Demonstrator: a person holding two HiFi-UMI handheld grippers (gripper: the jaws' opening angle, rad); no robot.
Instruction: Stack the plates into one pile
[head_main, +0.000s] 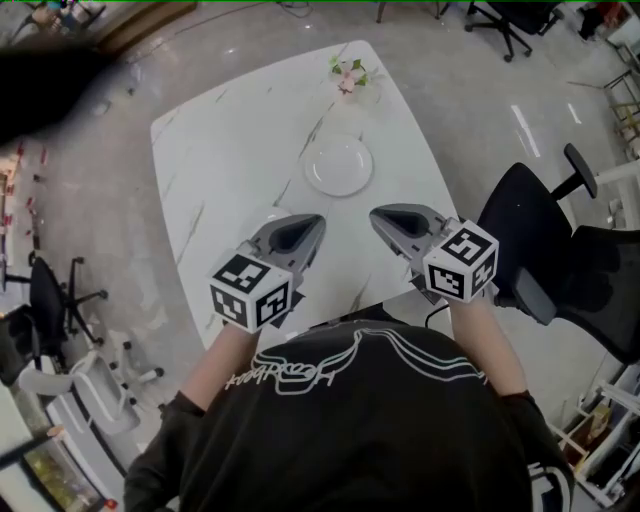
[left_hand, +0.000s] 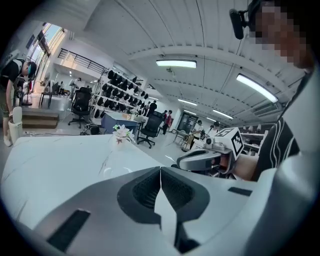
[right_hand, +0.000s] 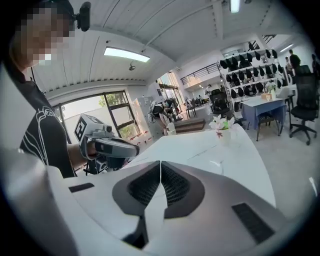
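A white plate (head_main: 338, 165), or a pile of them, lies on the white marble table (head_main: 230, 150) past both grippers; from above I cannot tell how many plates it holds. My left gripper (head_main: 318, 221) is shut and empty, held over the table's near edge. My right gripper (head_main: 376, 214) is beside it, also shut with nothing in it. In the left gripper view the jaws (left_hand: 160, 170) meet in a closed line, and the right gripper (left_hand: 200, 159) shows to the side. In the right gripper view the jaws (right_hand: 160, 164) are likewise closed.
A small vase of flowers (head_main: 350, 75) stands at the table's far end, beyond the plate. A black office chair (head_main: 545, 240) is close to the table's right side. Another chair (head_main: 50, 290) and clutter stand on the floor at left.
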